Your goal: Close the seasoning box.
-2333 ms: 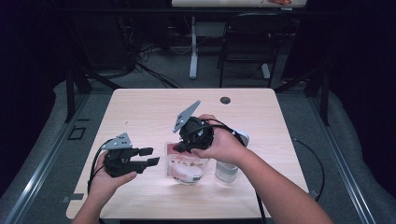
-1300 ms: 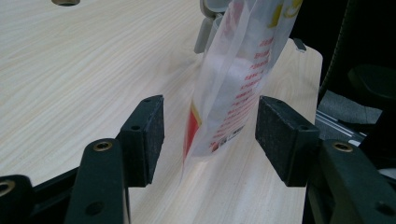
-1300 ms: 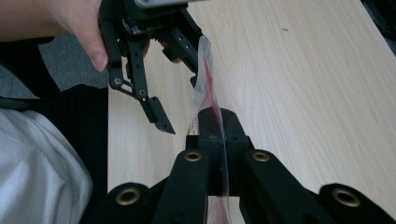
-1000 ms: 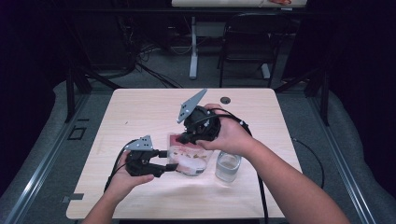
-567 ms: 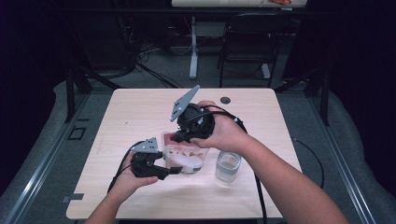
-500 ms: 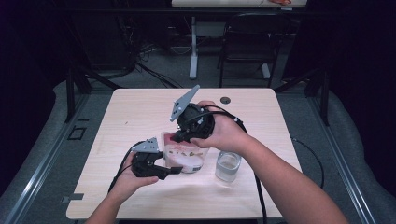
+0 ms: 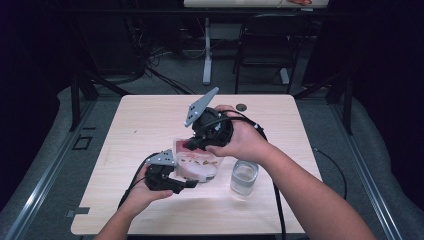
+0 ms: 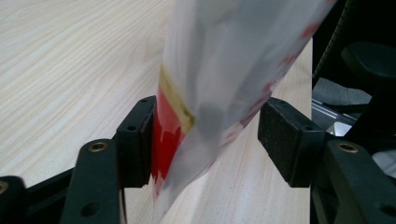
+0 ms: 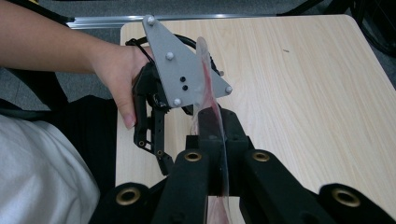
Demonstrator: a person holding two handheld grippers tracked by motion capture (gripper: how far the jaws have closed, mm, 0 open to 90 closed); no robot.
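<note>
Plastic pouch point(image 7: 196, 164), thin, limp and slippery, hangs just above the counter point(image 7: 150, 120); right gripper point(image 7: 192, 145) pinches its top edge, left gripper point(image 7: 192, 184) straddles its lower corner, fingers point(image 8: 135, 140) unclosed.

My left gripper point(image 7: 187, 184) and right gripper point(image 7: 192, 144) are both matte black, each topped by a grey three-cornered plate point(image 9: 180, 70) studded with silver screws and two dark holes. Brass-coloured rivets ring the pivots of my jaw links at the bottom of the right gripper view. Black cables trail off both tools. My forearms are bare; a white garment fills that view's lower left corner.
</note>
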